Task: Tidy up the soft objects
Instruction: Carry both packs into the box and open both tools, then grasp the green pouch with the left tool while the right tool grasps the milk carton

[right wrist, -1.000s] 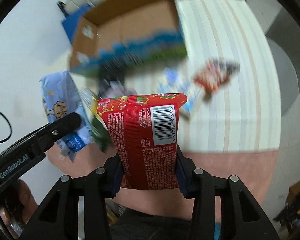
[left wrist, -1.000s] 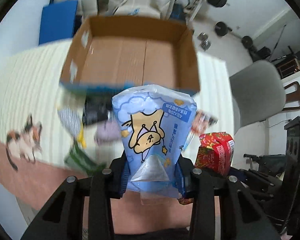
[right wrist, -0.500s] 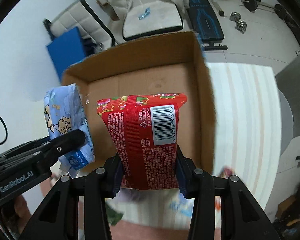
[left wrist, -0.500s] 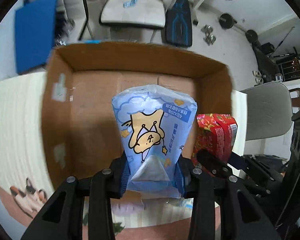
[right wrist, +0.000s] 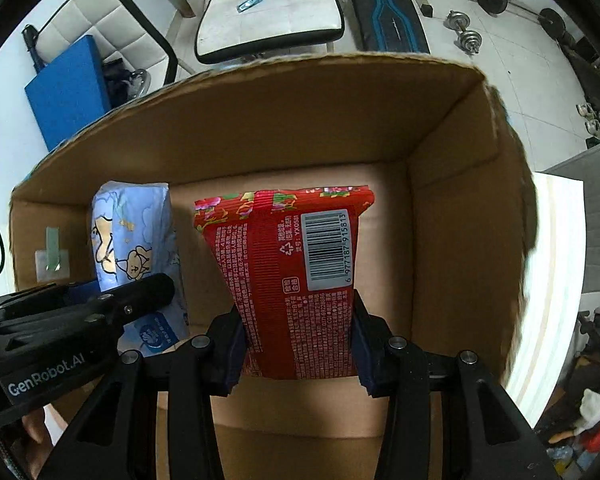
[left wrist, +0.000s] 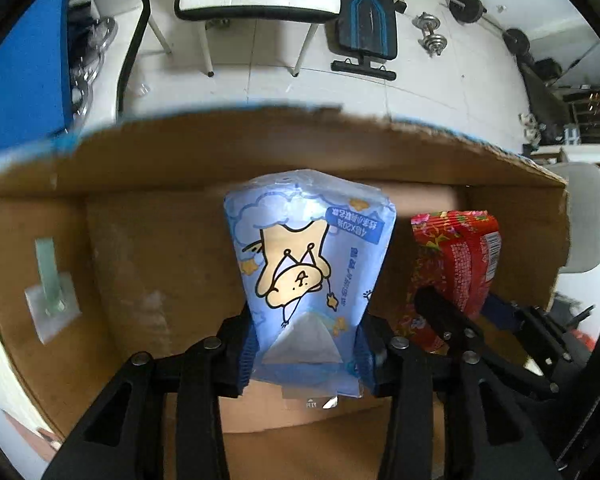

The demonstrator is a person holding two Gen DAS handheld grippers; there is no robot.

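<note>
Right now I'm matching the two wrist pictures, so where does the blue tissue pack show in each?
Left wrist view: the blue tissue pack is at centre, between the left gripper fingers, whose jaws are opening.
Right wrist view: the same pack is at the left, beside the red pack.
Shared landmark: the cardboard box beneath both.

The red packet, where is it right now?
The red packet hangs between the right hand-held gripper's fingers, inside the cardboard box, right of the blue tissue pack.
</note>
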